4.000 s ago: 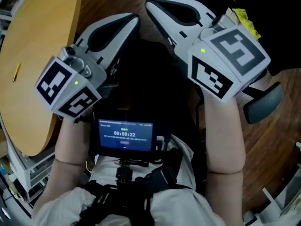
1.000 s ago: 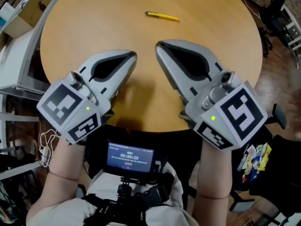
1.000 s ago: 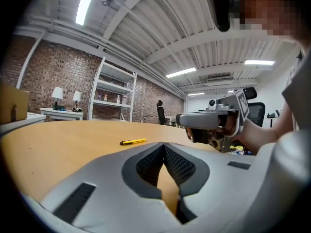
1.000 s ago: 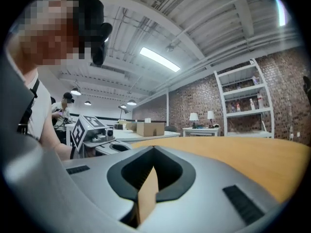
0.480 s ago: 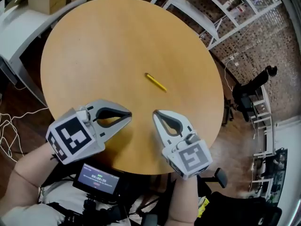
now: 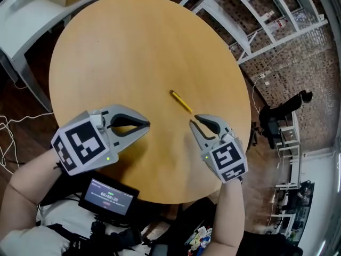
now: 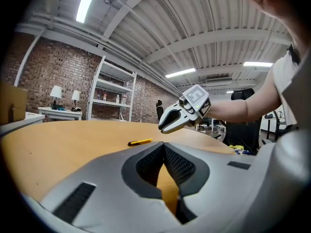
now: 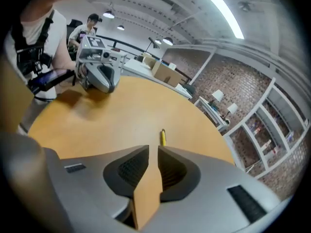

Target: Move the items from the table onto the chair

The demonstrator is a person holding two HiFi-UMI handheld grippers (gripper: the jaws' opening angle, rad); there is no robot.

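While over the round table (image 6: pixel 133 47), left gripper (image 6: pixel 147 125) jaws together and empty, right gripper (image 6: pixel 196 119) jaws a slit apart, just short of yellow pen (image 6: pixel 181 102).

Slim yellow pen (image 6: pixel 181 102) flat, diag., on round tbl (image 6: pixel 122 47).

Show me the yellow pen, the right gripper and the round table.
yellow pen (image 6: pixel 181 102), head view, middle of its barrel.
right gripper (image 6: pixel 195 119), head view, between its fingertips.
table (image 6: pixel 106 47), head view, bare top.
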